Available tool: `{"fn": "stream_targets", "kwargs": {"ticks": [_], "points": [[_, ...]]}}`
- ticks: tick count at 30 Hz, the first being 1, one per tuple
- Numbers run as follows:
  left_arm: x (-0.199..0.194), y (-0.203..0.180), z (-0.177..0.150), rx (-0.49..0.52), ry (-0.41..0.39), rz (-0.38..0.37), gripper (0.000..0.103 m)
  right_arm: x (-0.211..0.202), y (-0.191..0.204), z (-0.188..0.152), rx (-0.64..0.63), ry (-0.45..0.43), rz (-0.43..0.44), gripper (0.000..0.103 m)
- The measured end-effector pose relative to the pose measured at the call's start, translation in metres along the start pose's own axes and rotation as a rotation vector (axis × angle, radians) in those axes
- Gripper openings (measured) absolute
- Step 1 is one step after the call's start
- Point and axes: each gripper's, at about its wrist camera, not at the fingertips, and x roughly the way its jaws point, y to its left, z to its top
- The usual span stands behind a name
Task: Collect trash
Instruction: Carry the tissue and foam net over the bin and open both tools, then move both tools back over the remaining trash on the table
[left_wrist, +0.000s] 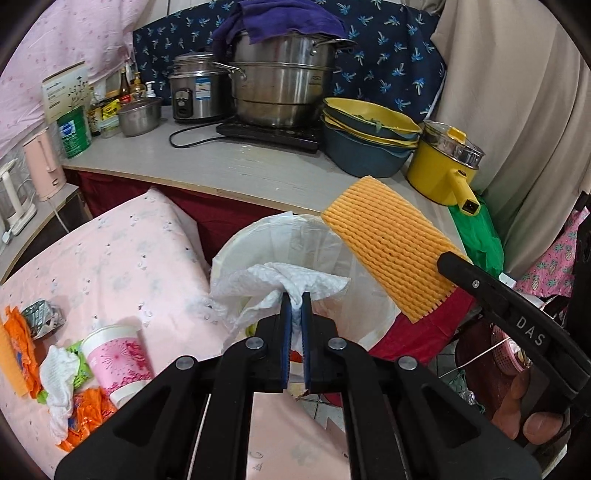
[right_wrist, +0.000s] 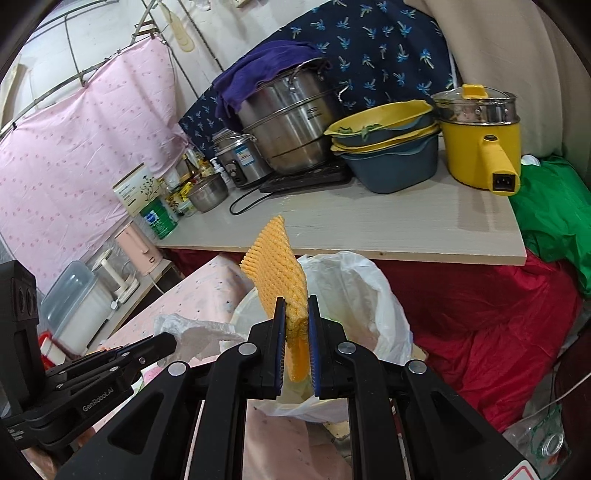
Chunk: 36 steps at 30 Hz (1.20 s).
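Left gripper (left_wrist: 295, 301) pinches a white tissue (left_wrist: 291, 280) over the lined bin (left_wrist: 332, 236); right gripper (right_wrist: 296, 306) nearby squeezes orange foam netting (right_wrist: 275, 266).

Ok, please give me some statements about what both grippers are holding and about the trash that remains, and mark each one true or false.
1. The left gripper is shut on a crumpled white paper towel above the lined trash bin. True.
2. The right gripper is open and holds nothing. False: it is shut on the yellow foam net sleeve.
3. A pink and white paper cup lies on the pink cloth. True.
4. The trash bin has no bag in it. False: a thin white plastic bag lines it.
5. Orange wrappers lie near the cup. True.
6. The yellow electric pot stands on the floor. False: it stands on the pale countertop.
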Motion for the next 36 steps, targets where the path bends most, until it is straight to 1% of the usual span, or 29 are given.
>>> {"fn": "stream_targets", "kwargs": {"ticks": [6,12,15,17,18,19,20,21,22,28,33,36], "points": [[0.015,-0.006,0.003,0.013,0.020,-0.008,0.004,0.005,-0.010,0.000,0.015,0.005,-0.011,0.011],[0.026,-0.008,0.005,0.013,0.038,-0.011,0.005,0.013,-0.011,-0.002,0.017,0.018,-0.012,0.011],[0.031,-0.007,0.006,0.003,0.049,-0.017,0.007,0.018,-0.009,-0.001,0.015,0.022,-0.012,0.012],[0.033,-0.006,0.007,-0.006,0.055,-0.011,0.021,0.021,-0.007,0.000,0.014,0.019,-0.017,0.016],[0.034,-0.005,0.007,-0.010,0.057,-0.005,0.034,0.022,-0.006,0.001,0.013,0.014,-0.024,0.018],[0.034,-0.004,0.007,-0.013,0.052,0.001,0.038,0.023,-0.005,0.002,0.011,0.014,-0.025,0.023],[0.034,-0.004,0.008,-0.014,0.048,0.006,0.038,0.024,-0.003,0.002,0.011,0.012,-0.024,0.026],[0.034,-0.004,0.008,-0.012,0.049,0.006,0.039,0.024,-0.002,0.003,0.012,0.007,-0.024,0.031],[0.034,-0.003,0.008,-0.013,0.051,0.008,0.041,0.024,-0.001,0.004,0.012,0.003,-0.022,0.033],[0.028,0.007,0.008,-0.034,0.038,0.028,0.048,0.023,0.004,0.006,0.007,-0.005,-0.013,0.037],[0.021,0.014,0.006,-0.048,0.028,0.040,0.049,0.020,0.010,0.005,0.000,-0.002,-0.006,0.038],[0.014,0.019,0.003,-0.062,0.019,0.051,0.049,0.017,0.016,0.005,-0.005,-0.004,0.001,0.044]]}}
